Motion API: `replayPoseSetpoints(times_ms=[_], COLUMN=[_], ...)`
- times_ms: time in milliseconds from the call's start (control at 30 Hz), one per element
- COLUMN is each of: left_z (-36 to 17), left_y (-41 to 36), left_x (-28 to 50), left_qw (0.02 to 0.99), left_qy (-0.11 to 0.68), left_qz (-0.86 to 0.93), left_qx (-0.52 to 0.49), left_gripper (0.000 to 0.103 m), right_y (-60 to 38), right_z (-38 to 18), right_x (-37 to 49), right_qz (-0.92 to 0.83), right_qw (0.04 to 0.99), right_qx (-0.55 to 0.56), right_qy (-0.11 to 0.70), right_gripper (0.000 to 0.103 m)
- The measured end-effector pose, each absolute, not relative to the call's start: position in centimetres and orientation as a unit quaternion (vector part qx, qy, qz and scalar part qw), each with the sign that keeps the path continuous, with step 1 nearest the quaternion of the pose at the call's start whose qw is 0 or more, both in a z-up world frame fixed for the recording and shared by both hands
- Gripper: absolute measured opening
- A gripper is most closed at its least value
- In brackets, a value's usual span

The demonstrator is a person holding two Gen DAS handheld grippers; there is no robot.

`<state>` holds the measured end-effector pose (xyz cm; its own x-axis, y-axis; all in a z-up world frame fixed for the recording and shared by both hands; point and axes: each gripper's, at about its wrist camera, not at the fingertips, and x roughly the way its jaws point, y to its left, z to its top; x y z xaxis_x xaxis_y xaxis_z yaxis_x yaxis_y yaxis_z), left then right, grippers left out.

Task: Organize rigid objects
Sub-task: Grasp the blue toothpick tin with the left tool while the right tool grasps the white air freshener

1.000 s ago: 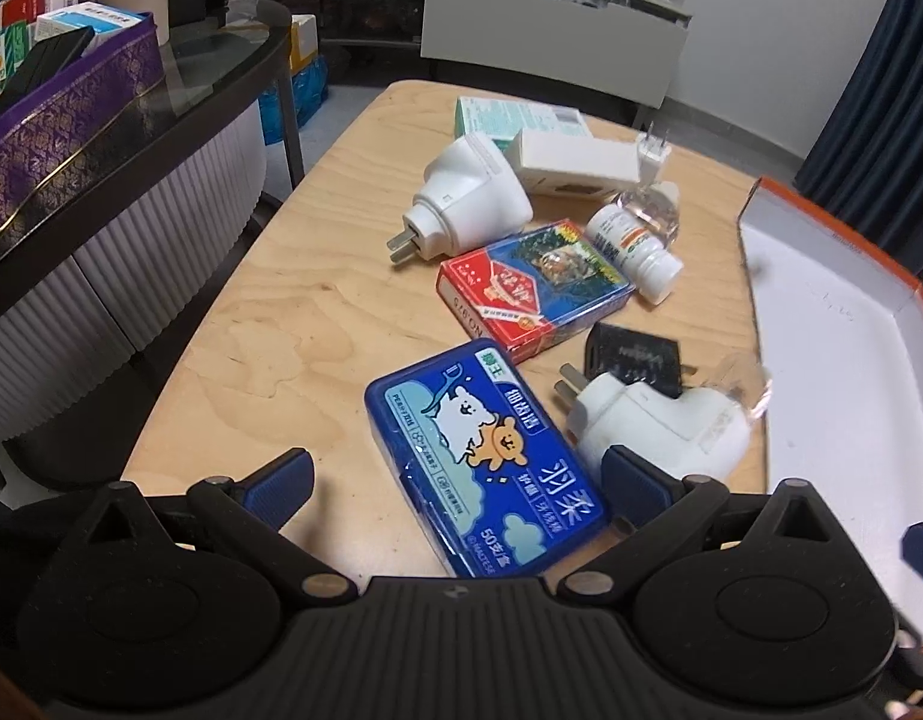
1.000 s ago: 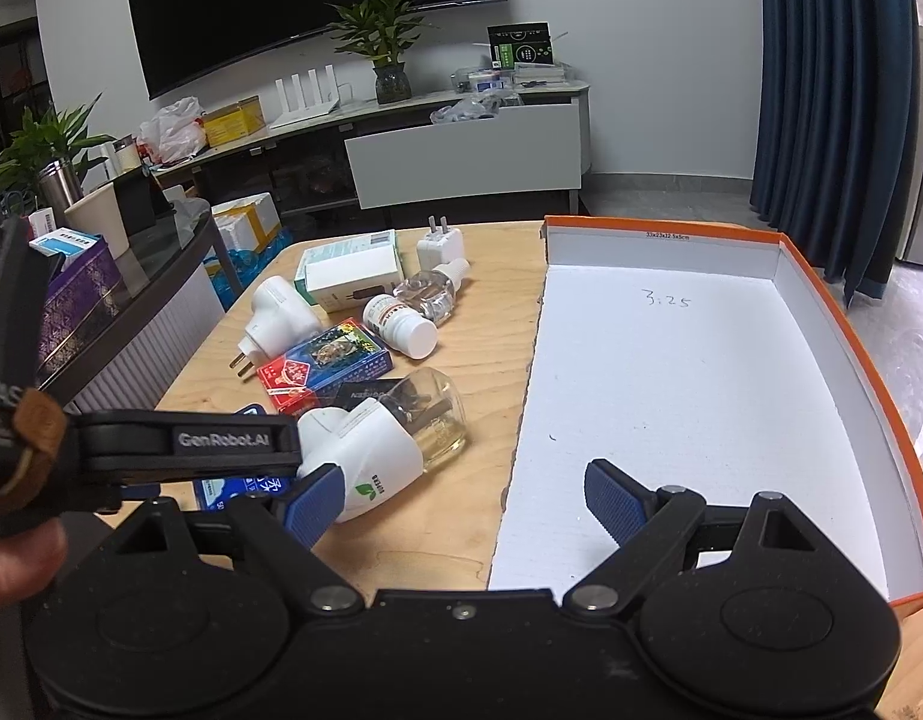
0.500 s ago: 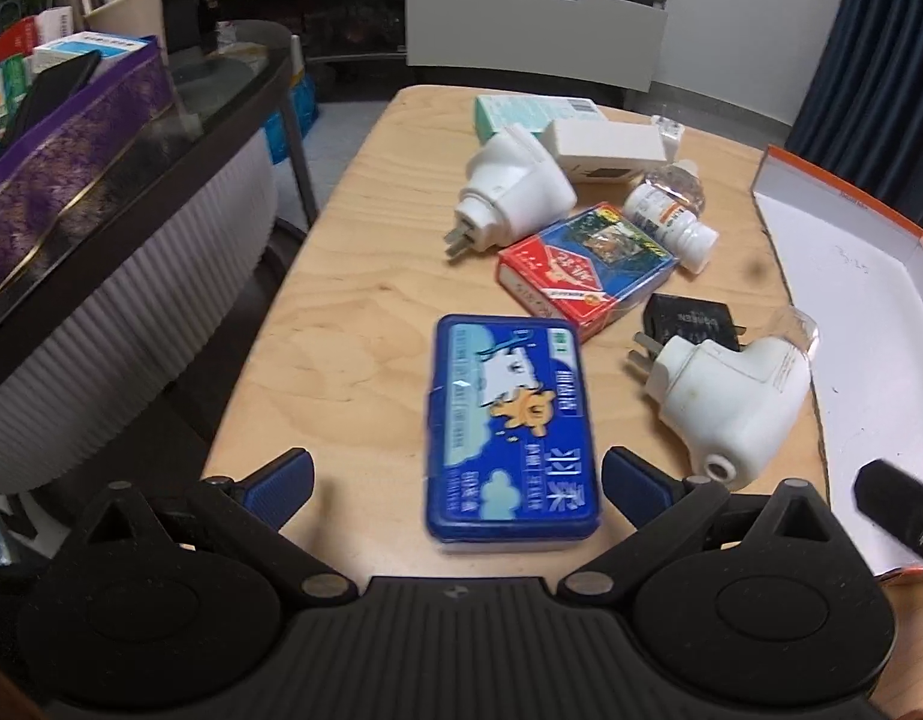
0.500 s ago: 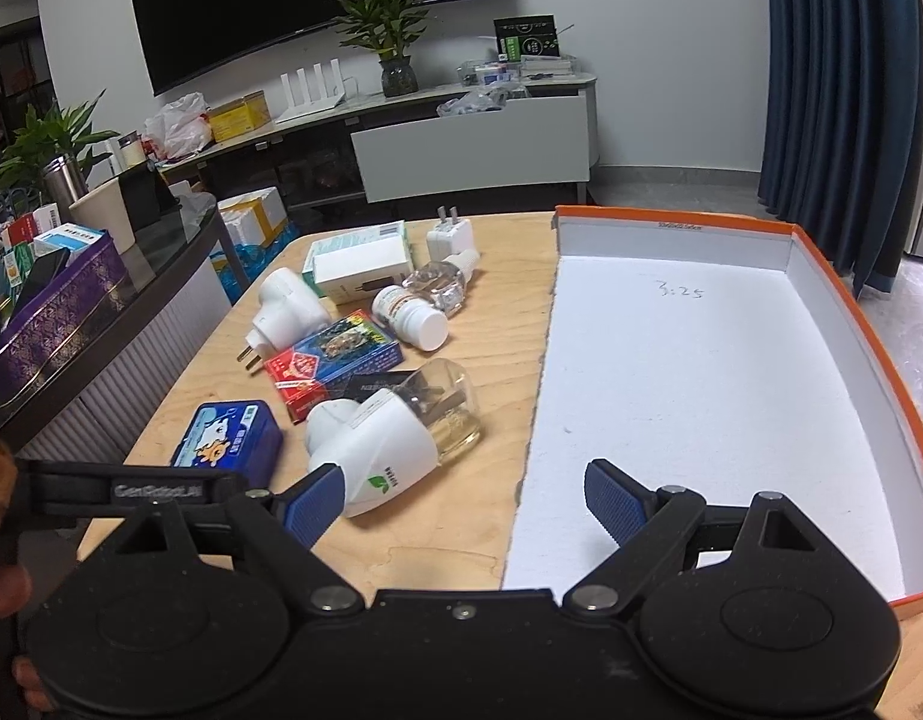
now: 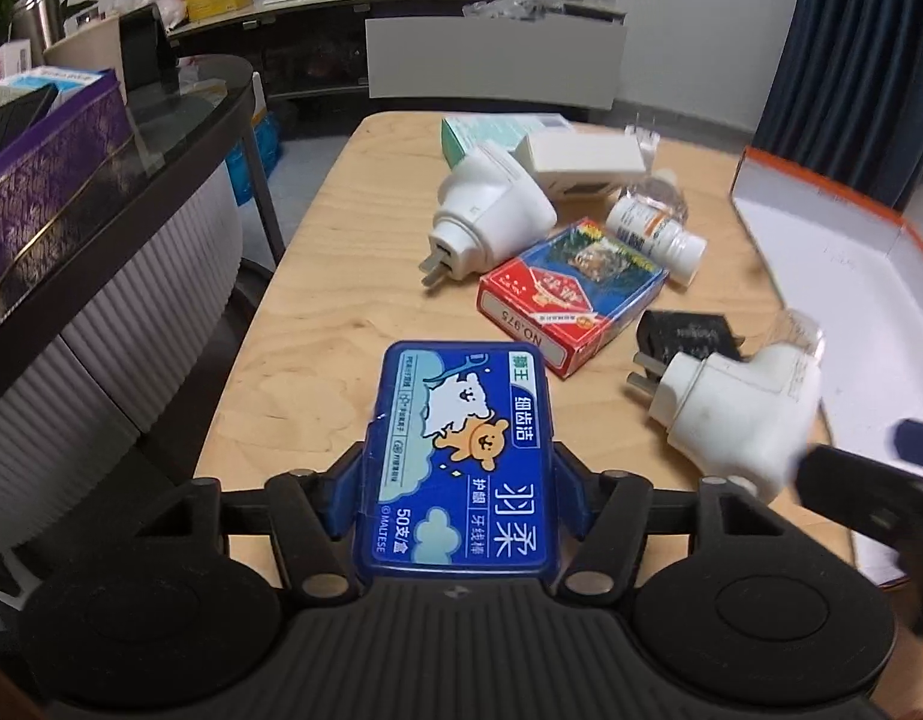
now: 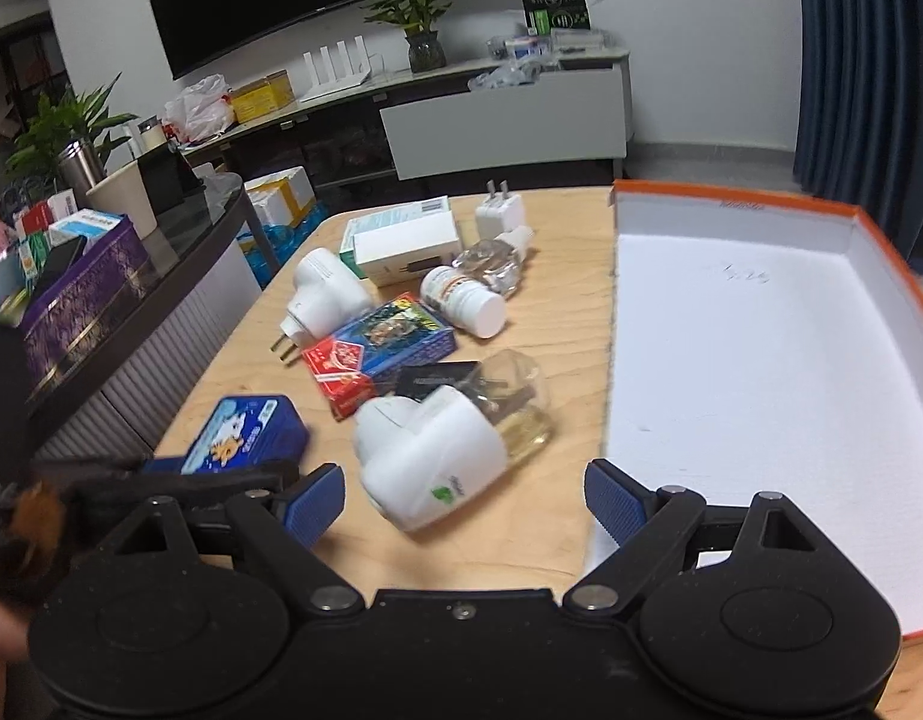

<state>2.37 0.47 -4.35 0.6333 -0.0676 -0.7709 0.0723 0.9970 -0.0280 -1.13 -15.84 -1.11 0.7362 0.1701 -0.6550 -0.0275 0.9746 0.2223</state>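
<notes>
My left gripper [image 5: 455, 498] is shut on the near end of a blue floss-pick box [image 5: 461, 450], which rests on the wooden table [image 5: 341, 276]; the box also shows in the right wrist view [image 6: 239, 435]. My right gripper [image 6: 464, 495] is open and empty, its pads just in front of a white plug-in vaporizer with a clear bottle [image 6: 431, 450]. That vaporizer also shows in the left wrist view [image 5: 737, 414]. The white-lined orange box [image 6: 761, 372] lies open to the right.
Further back on the table lie a red card box [image 5: 572, 294], a black adapter [image 5: 686, 330], a white pill bottle [image 5: 656, 234], a second white plug [image 5: 491, 213], a white carton [image 5: 581, 159] and a green carton [image 5: 497, 129]. A dark curved counter [image 5: 131, 180] stands left.
My left gripper moved forward over the blue box and closed on it. My right gripper came nearer the white vaporizer and stayed open.
</notes>
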Motion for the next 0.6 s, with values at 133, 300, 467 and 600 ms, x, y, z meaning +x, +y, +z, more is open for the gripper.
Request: replayPoseSetpoints(times_ms=[133,300,467,600], left_z=[-3.5,-3.1,-3.5,-3.8], left_y=[1.1,2.0,2.5,2.5], left_x=[1.7,1.4,1.5,1.5], left_qw=[0.908,0.91,0.908,0.907], left_qy=[0.416,0.411,0.414,0.415], left_qz=[-0.046,-0.055,-0.06,-0.064], left_qx=[-0.004,-0.021,-0.032,-0.037], left_gripper=[0.063,0.063,0.063,0.063], right_y=[-15.6,-17.6,-18.6,-17.1], right_z=[-2.3,-3.6,-4.3,-4.3], right_x=[0.8,2.5,4.0,4.8], right_qz=[0.047,0.031,0.022,0.008], right_qw=[0.909,0.873,0.863,0.883], right_qx=[0.138,0.271,0.326,0.264], right_qy=[0.39,0.405,0.385,0.389], right_gripper=[0.102,0.102,0.103,0.056])
